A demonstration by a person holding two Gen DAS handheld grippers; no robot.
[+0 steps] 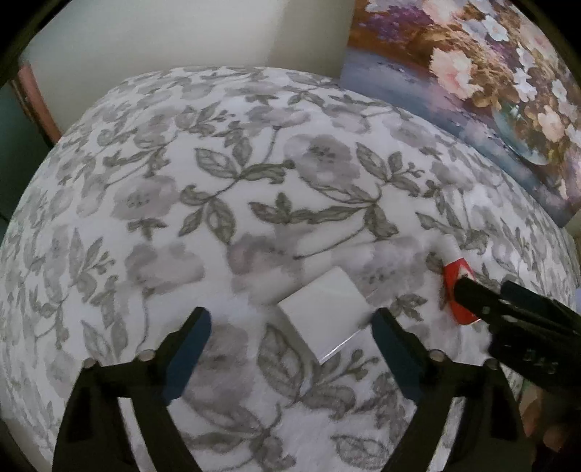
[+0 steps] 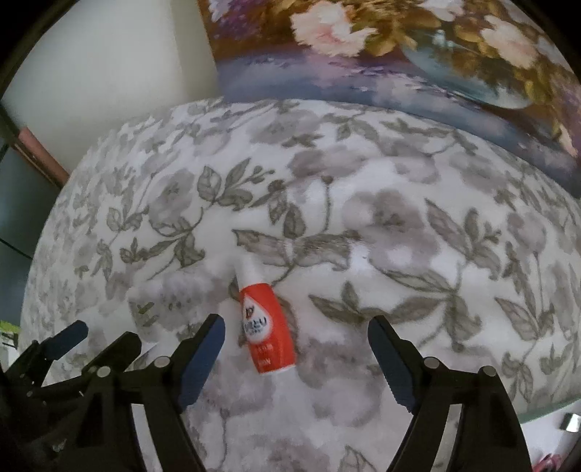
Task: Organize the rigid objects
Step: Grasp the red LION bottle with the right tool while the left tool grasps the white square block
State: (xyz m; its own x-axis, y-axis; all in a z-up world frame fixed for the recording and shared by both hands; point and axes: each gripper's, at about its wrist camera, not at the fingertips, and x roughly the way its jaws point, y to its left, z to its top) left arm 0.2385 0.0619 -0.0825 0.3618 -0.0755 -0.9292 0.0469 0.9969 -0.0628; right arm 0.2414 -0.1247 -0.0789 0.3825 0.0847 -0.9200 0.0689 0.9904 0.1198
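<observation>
A small white box (image 1: 325, 310) lies flat on the floral cloth (image 1: 218, 188), between the fingers of my open left gripper (image 1: 292, 319) and nearer the right finger. A red bottle with a white cap (image 2: 265, 323) lies on its side on the cloth, cap pointing away. My right gripper (image 2: 296, 330) is open and empty, with the bottle between its fingers, close to the left finger. The bottle also shows in the left wrist view (image 1: 455, 279), partly hidden by the right gripper (image 1: 515, 308). The left gripper shows at lower left in the right wrist view (image 2: 98, 337).
A flower painting (image 1: 472, 80) leans against the wall at the back right of the table; it also shows in the right wrist view (image 2: 399, 54). A white wall (image 1: 181, 32) stands behind. The cloth-covered surface drops off at the left edge.
</observation>
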